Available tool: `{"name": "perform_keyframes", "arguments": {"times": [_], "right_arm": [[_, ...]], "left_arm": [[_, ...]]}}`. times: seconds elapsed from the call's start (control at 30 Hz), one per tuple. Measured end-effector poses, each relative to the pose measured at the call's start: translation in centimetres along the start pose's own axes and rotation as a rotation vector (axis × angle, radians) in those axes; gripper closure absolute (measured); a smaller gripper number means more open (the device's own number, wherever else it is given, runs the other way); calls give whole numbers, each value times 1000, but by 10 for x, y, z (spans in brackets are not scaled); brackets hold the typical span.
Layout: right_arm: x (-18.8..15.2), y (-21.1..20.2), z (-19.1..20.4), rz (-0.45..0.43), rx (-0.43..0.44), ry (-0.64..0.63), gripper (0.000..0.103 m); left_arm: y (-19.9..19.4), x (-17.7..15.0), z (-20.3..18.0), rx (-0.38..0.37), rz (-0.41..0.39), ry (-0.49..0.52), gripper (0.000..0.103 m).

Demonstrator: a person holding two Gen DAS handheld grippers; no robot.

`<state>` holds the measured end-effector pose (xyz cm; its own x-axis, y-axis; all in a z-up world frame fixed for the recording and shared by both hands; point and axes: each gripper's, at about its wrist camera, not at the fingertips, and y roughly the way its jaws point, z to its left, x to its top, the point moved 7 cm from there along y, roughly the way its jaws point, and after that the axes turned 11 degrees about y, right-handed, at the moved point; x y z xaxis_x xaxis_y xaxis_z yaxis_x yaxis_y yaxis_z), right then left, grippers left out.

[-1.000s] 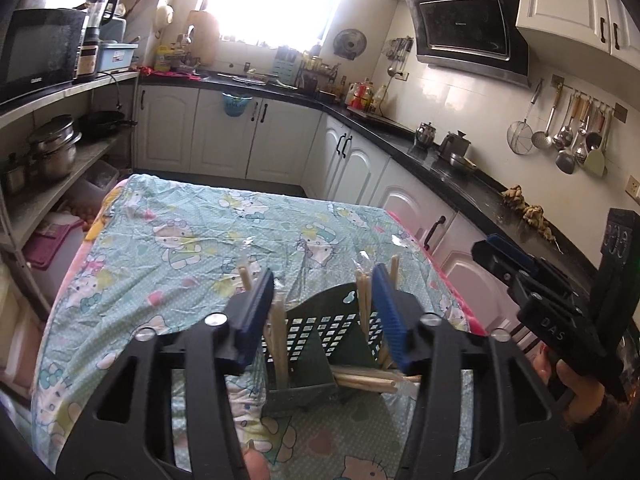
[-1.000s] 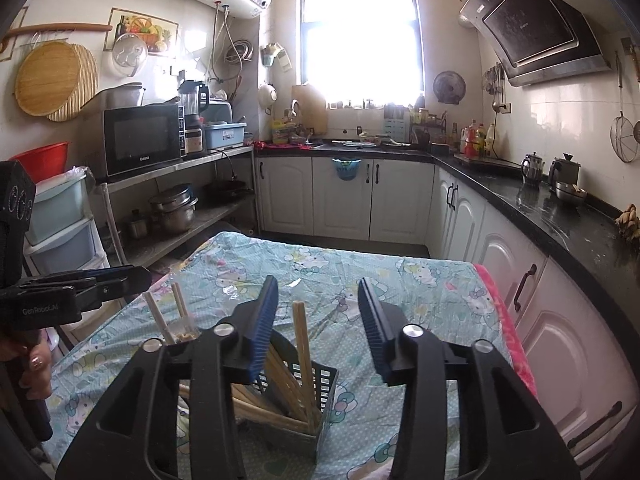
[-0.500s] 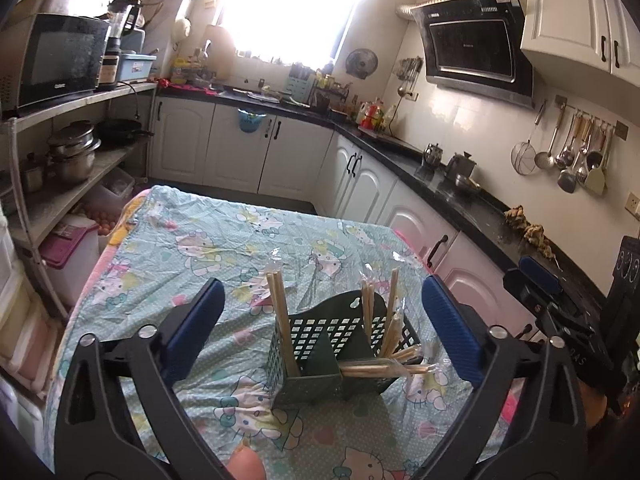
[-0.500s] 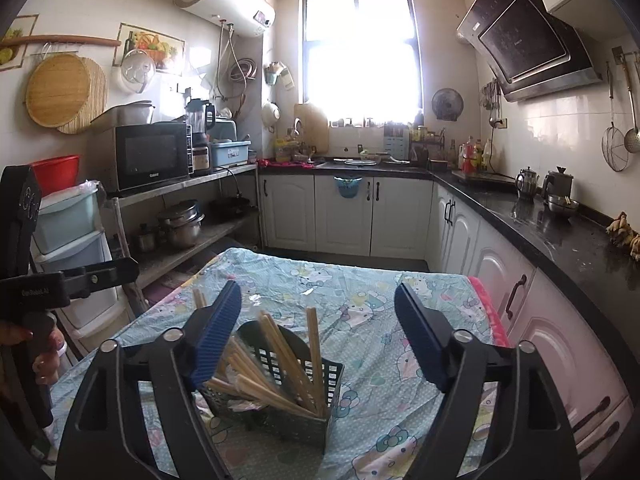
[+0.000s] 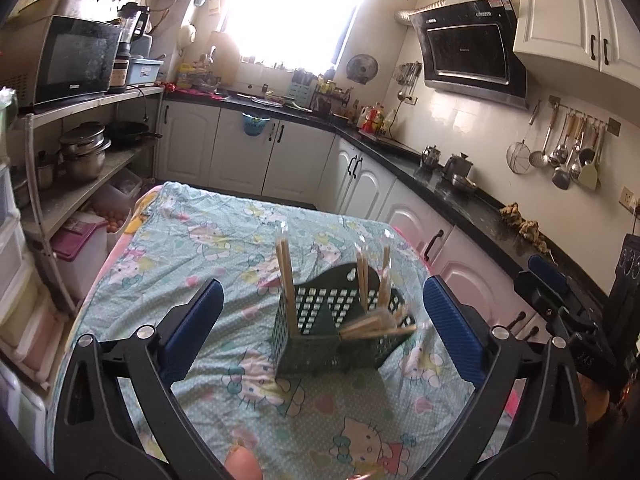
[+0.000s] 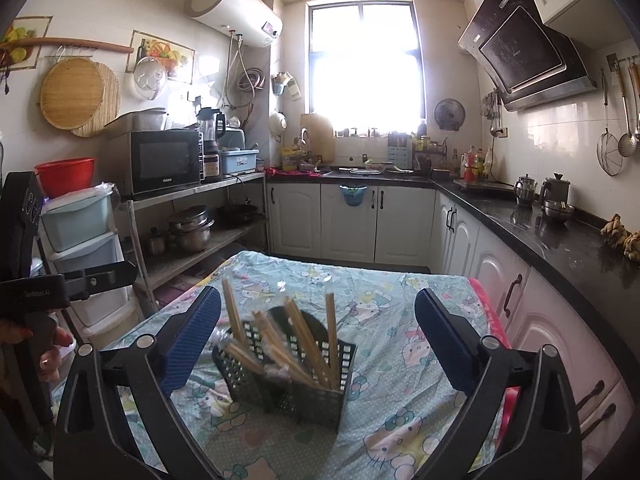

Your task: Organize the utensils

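A dark green perforated utensil basket (image 5: 316,320) stands on the table with several wooden chopsticks (image 5: 286,276) in it, some upright, some leaning out over its right rim. My left gripper (image 5: 322,292) is open wide, set back from the basket, with nothing between its blue pads. In the right wrist view the same basket (image 6: 296,396) holds the chopsticks (image 6: 304,336), fanned out. My right gripper (image 6: 318,300) has its jaws still opening; the pads stand apart from the basket and chopsticks and press on nothing.
The table wears a light green cartoon-print cloth (image 5: 180,240). A metal shelf rack (image 5: 80,168) with pots and a microwave stands to the left. A black countertop (image 5: 460,200) over white cabinets runs along the right and back. A fingertip (image 5: 240,464) shows at the bottom edge.
Both grippers opened from close around the chopsticks to wide apart and drew back from the basket. The chopsticks now stand free in the basket.
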<state>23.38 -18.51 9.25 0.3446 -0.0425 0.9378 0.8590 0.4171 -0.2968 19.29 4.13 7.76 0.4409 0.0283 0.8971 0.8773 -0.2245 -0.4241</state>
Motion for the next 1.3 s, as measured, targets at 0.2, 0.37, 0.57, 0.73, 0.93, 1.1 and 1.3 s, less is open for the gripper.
{"name": "perform_keyframes", "arguments": {"times": [0.2,0.37,0.57,0.73,0.93,1.1,1.3], "right_arm": [[-24,-8,4,30,-1,3,7],[-51,-10,1,72,0,22,7],[-84,-8,-1,124,-10,33,7],[-110,-6,-6,158,-26,40,7],[-129,-6,-10,168,-34,40,7],[-137,-10,-9,126,-27,29,7],[-141,-21,-7,32,-22,12,7]], "left_arm": [[-3,-28,-10,-1,30,10,11],[-2,-51,-14,3,54,15,11],[0,-76,-19,8,67,20,11],[0,-93,-23,22,62,29,11],[1,-106,-23,40,59,31,11],[1,-113,-27,49,47,54,11],[-2,-120,-32,69,4,79,11]]}}
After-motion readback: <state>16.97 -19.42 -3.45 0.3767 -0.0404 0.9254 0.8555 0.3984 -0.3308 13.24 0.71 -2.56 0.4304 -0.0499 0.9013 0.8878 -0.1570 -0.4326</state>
